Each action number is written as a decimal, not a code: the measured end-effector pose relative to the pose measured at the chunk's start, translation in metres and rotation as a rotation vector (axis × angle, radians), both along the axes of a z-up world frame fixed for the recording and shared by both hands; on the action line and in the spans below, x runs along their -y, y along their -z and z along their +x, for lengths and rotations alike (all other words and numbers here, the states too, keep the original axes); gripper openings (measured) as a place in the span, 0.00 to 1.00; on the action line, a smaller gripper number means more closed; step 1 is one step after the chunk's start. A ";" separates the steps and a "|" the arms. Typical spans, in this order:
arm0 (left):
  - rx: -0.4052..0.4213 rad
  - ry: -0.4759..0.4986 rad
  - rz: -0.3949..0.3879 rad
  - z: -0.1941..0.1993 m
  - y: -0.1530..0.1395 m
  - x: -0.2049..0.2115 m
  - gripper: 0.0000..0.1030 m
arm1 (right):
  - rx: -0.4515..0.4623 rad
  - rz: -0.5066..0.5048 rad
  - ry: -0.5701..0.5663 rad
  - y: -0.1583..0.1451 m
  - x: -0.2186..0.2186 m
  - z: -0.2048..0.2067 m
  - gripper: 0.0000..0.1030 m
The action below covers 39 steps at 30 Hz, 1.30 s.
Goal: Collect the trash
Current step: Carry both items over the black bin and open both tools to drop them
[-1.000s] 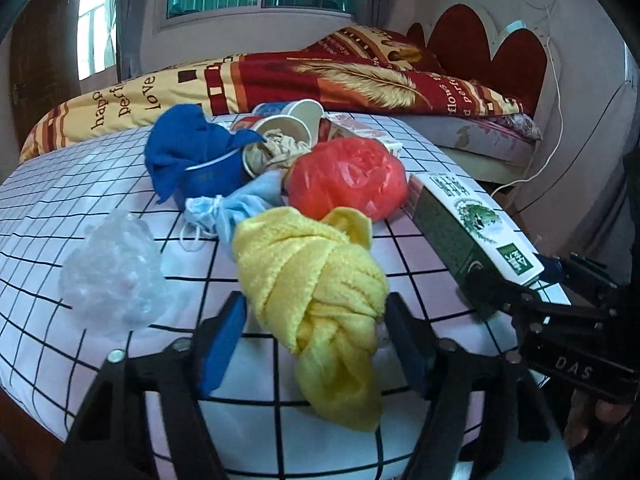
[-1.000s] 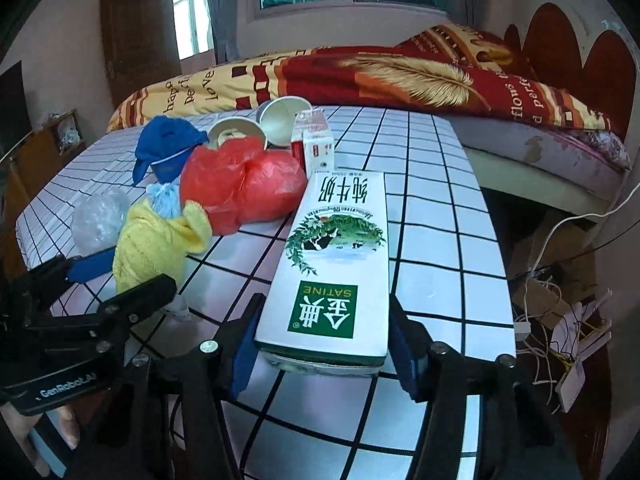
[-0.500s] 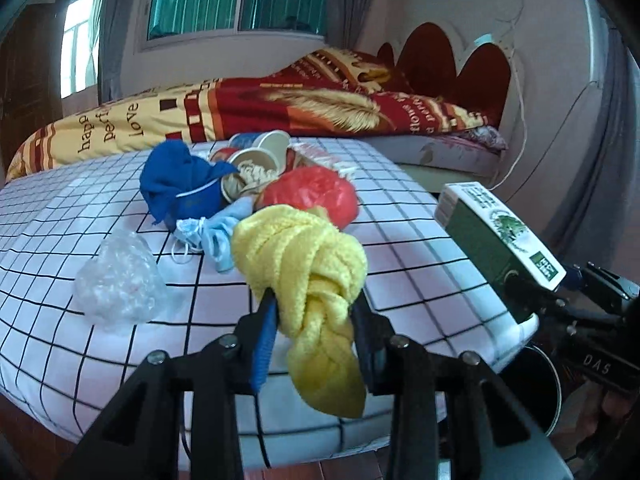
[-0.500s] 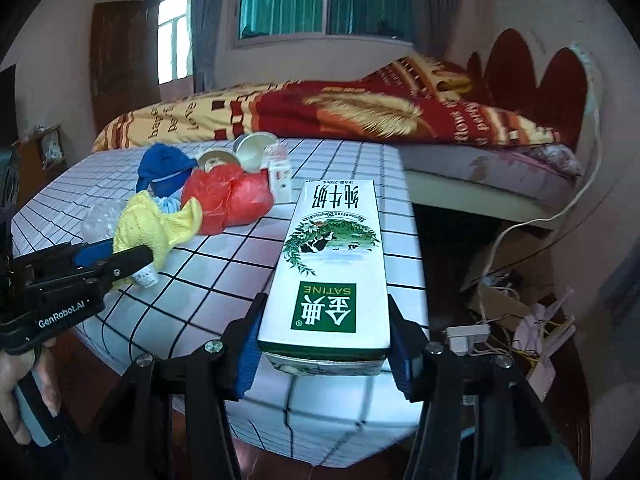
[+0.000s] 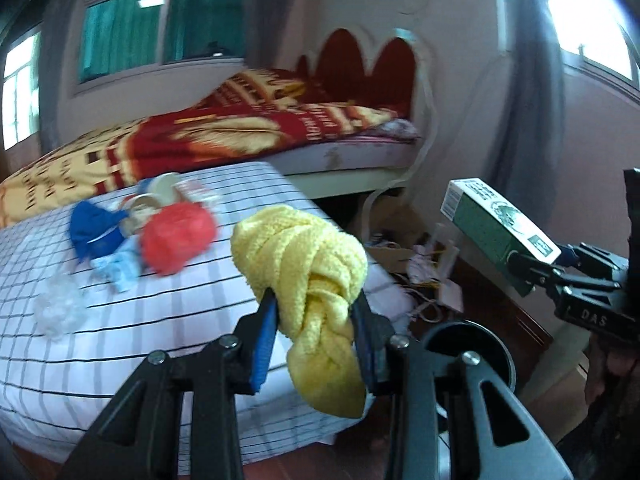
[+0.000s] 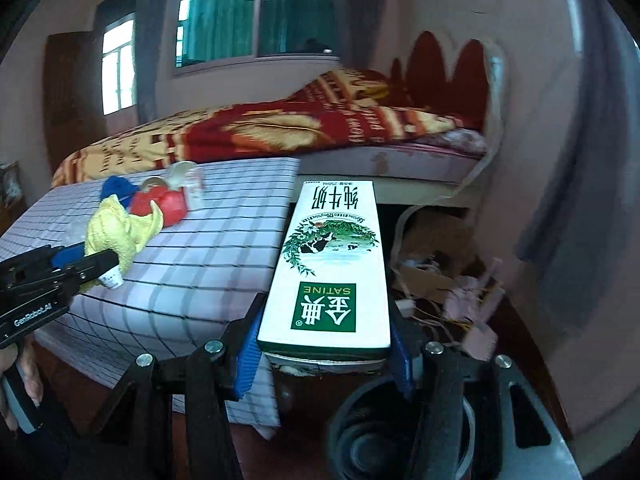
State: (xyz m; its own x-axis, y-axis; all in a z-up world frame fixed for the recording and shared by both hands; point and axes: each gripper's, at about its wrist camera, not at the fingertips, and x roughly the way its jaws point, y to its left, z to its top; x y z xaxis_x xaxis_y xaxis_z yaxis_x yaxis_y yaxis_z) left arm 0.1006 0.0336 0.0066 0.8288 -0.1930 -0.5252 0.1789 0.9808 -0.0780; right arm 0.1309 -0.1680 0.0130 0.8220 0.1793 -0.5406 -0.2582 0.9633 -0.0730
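Fingers (image 5: 264, 344) tight around knotted yellow cloth (image 5: 304, 256)

A bedroom with pink walls (image 6: 532, 128): daylight enters teal-curtained windows (image 6: 256, 12) above a bed (image 5: 352, 156) with a red scalloped headboard (image 6: 440, 76) and a red-and-gold blanket (image 6: 248, 132). A dark wooden door (image 6: 68, 92) stands at left; floor (image 5: 492, 304) is reddish-brown.
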 end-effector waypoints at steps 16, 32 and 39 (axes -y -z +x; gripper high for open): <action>-0.107 0.383 -0.011 0.010 0.035 0.133 0.36 | -0.138 -0.034 0.187 0.056 0.122 -0.041 0.54; -0.364 0.475 0.022 0.056 0.110 0.192 0.68 | -0.359 -0.018 0.094 0.128 0.169 -0.007 0.82; -0.306 0.313 0.091 0.051 0.105 0.164 1.00 | -0.409 0.092 0.245 0.135 0.204 -0.002 0.95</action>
